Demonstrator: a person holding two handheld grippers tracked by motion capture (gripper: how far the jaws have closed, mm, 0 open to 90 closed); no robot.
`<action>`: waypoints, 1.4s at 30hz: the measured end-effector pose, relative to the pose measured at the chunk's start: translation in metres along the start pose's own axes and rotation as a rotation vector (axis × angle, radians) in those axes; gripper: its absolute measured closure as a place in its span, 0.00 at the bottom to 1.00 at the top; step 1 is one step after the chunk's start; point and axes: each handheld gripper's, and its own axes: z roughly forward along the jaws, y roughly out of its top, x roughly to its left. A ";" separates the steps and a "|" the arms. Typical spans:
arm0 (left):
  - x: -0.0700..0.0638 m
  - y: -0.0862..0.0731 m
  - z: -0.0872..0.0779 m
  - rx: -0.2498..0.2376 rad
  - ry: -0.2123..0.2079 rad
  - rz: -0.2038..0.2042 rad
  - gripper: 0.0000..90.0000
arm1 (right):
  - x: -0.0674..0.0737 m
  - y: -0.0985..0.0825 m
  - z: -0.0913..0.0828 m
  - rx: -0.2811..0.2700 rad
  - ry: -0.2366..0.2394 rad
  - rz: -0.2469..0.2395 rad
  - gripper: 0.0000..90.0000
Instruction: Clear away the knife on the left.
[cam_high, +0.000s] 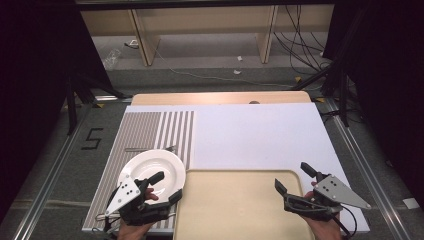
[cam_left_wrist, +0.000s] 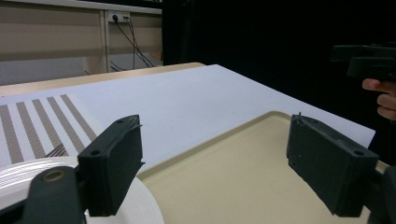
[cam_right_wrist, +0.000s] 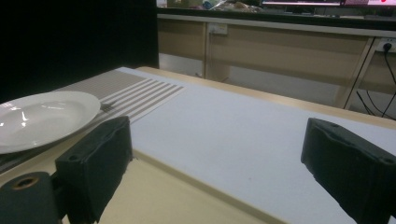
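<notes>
1. Both grippers hover with jaws wide and empty: left gripper (cam_high: 159, 187) over the white plate (cam_high: 150, 167), right gripper (cam_high: 295, 181) over the beige tray (cam_high: 235, 207).
2. The plate lies on the striped mat (cam_high: 145, 131), apparently overlapping the tray's edge.
3. Approach the rim low and square.

One white plate (cam_high: 152, 170) sits at the lower left of the high view, one beige tray (cam_high: 240, 210) at lower centre, one striped placemat (cam_high: 145, 131) at centre left, and one fork (cam_high: 150, 149) just above the plate. Two tools: left tool (cam_high: 167, 186), right tool (cam_high: 291, 177).
</notes>
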 end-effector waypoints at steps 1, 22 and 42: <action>0.000 0.000 0.000 0.002 -0.002 0.002 0.20 | 0.000 0.000 0.000 -0.002 0.000 0.000 0.11; 0.001 0.006 -0.004 0.059 -0.017 0.069 0.19 | 0.000 0.000 0.000 -0.004 -0.007 -0.002 0.12; 0.026 0.029 -0.026 0.221 0.039 0.149 0.18 | -0.001 -0.001 0.000 0.011 -0.015 -0.001 0.13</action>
